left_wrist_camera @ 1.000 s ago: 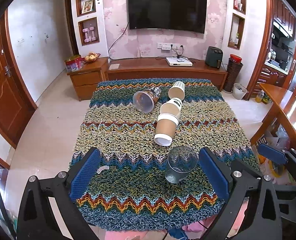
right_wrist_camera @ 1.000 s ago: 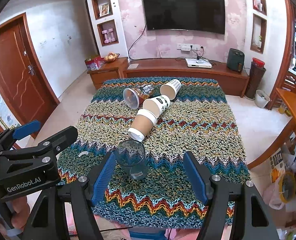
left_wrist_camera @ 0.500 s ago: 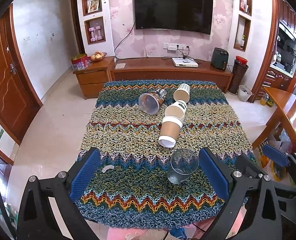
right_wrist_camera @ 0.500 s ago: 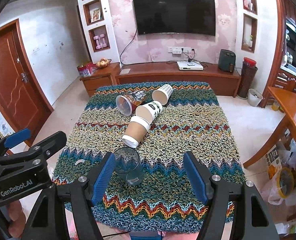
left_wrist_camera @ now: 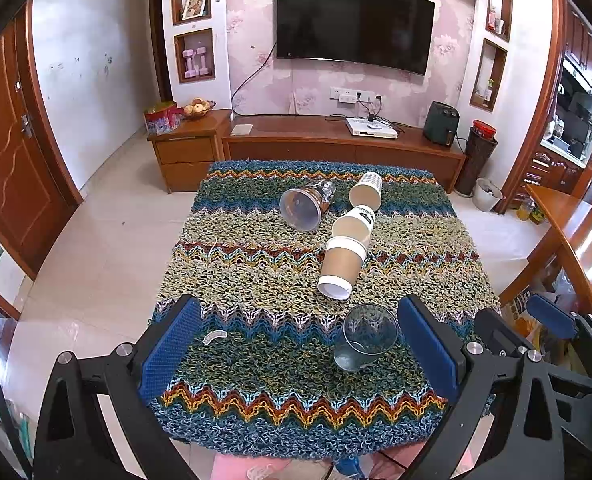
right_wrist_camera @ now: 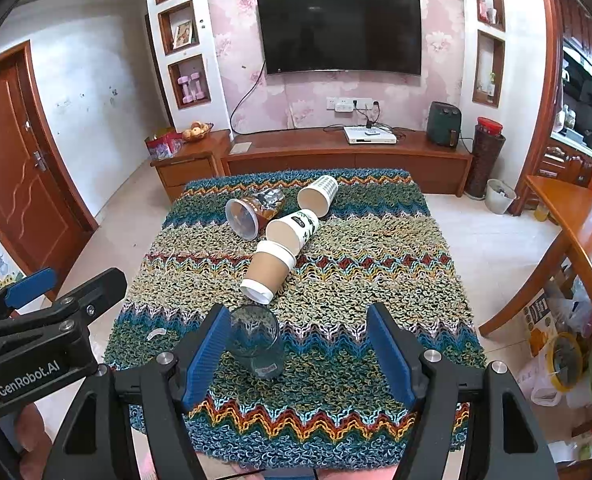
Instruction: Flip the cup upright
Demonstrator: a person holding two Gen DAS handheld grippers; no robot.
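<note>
Lying on their sides across the knitted cover (left_wrist_camera: 256,360) of the surface: four cups in a loose chain — a clear-lidded brown cup (left_wrist_camera: 303,208), a dotted paper cup (left_wrist_camera: 365,194), a white printed cup (left_wrist_camera: 353,226) and a brown sleeved cup (left_wrist_camera: 339,266). They seem tipped on purpose, set out for righting.

Nearest the front edge, a clear glass cup (right_wrist_camera: 256,340) already stands upright, mouth up.

Left tongs (left_wrist_camera: 296,354): spread wide, holding nothing, touching nothing; the glass sits between the pads, nearer the right one. Right tongs (right_wrist_camera: 296,356): likewise wide and empty — glass just beside its left pad, contact not certain. Judged next target: the brown sleeved cup, closest of the fallen.
</note>
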